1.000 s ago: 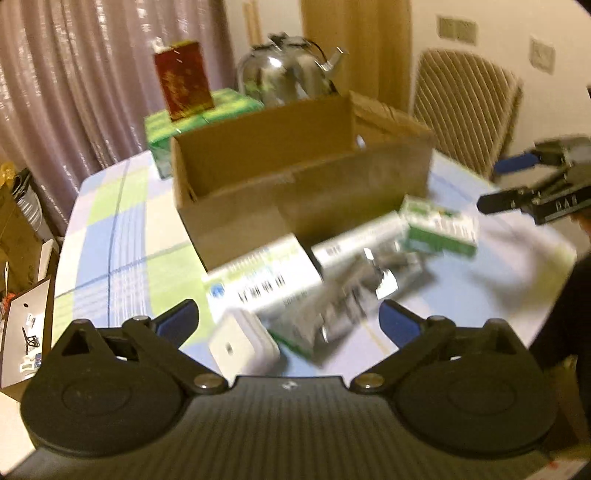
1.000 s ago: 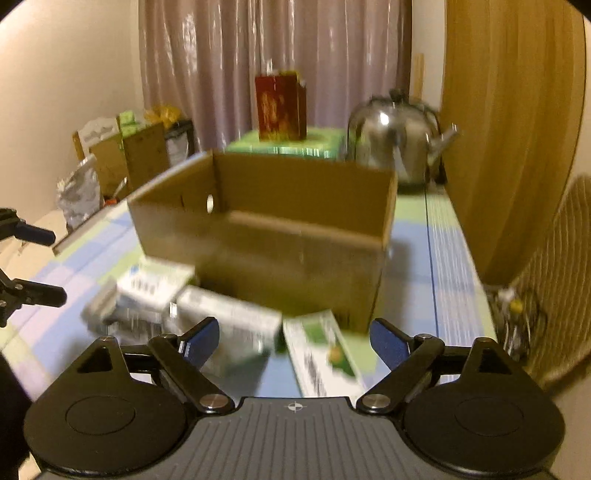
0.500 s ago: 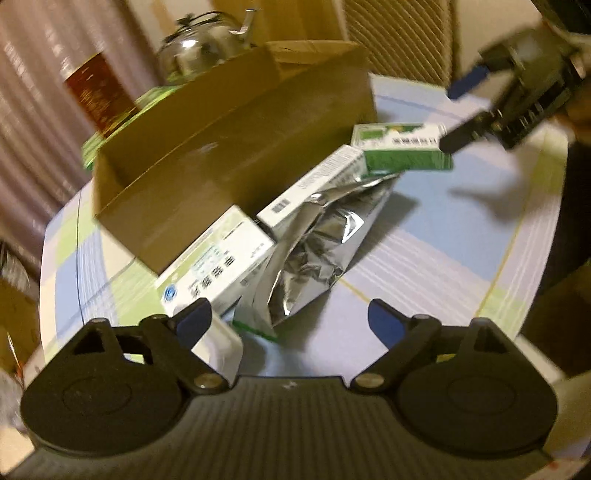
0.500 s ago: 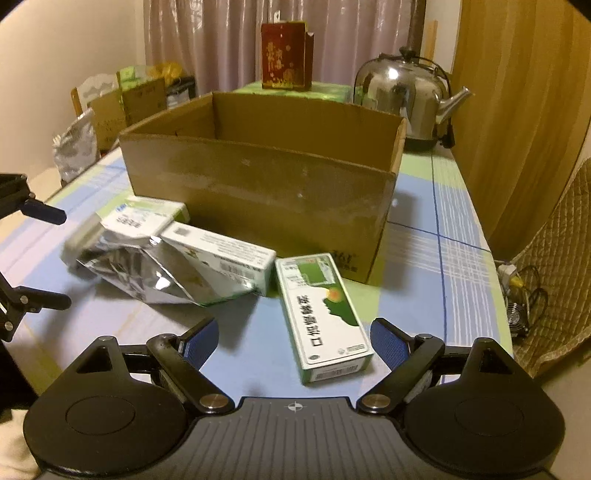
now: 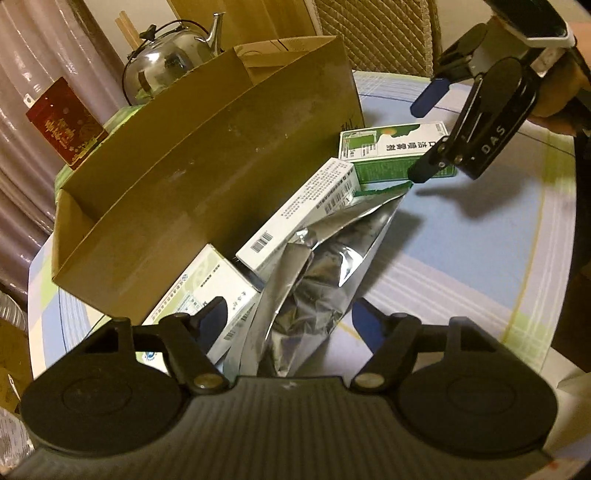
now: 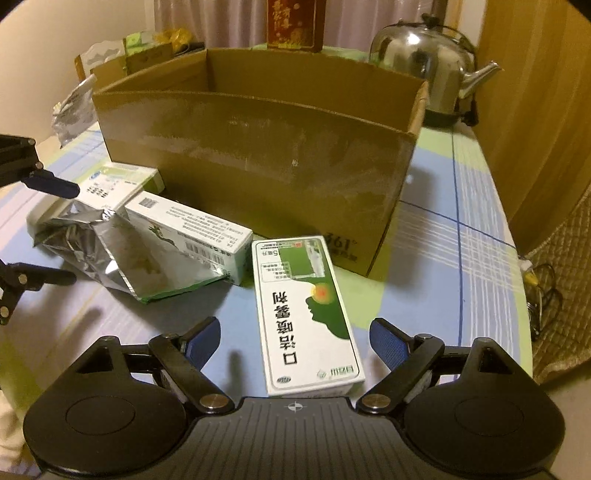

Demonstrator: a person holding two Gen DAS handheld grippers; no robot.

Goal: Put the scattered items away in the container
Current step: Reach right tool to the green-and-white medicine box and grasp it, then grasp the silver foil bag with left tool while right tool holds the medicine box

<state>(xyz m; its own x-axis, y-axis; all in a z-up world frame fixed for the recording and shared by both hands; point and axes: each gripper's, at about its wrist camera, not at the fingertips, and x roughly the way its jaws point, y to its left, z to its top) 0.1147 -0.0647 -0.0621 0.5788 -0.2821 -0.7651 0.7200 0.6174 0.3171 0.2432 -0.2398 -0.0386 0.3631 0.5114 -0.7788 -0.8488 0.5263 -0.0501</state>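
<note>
The right gripper [image 6: 293, 339], fingers spread wide, straddles a green-and-white spray box [image 6: 304, 314] lying flat on the checked tablecloth [image 6: 454, 258]. Beyond stands an open cardboard box [image 6: 258, 162]; a foil pouch [image 6: 110, 251] lies left, a steel kettle [image 6: 424, 66] behind.

Black tongs [image 6: 293, 341], blue-padded fingers [image 6: 386, 341], silver pivot screws, white "DAS" lettering.

Dim warm light. Pale shiny curtain [image 5: 33, 44] upper left of left view. Wooden panel [image 6: 535, 110] fills right side of right view. Wicker chair [image 5: 373, 33] top centre, behind checked tablecloth [image 6: 476, 229].
</note>
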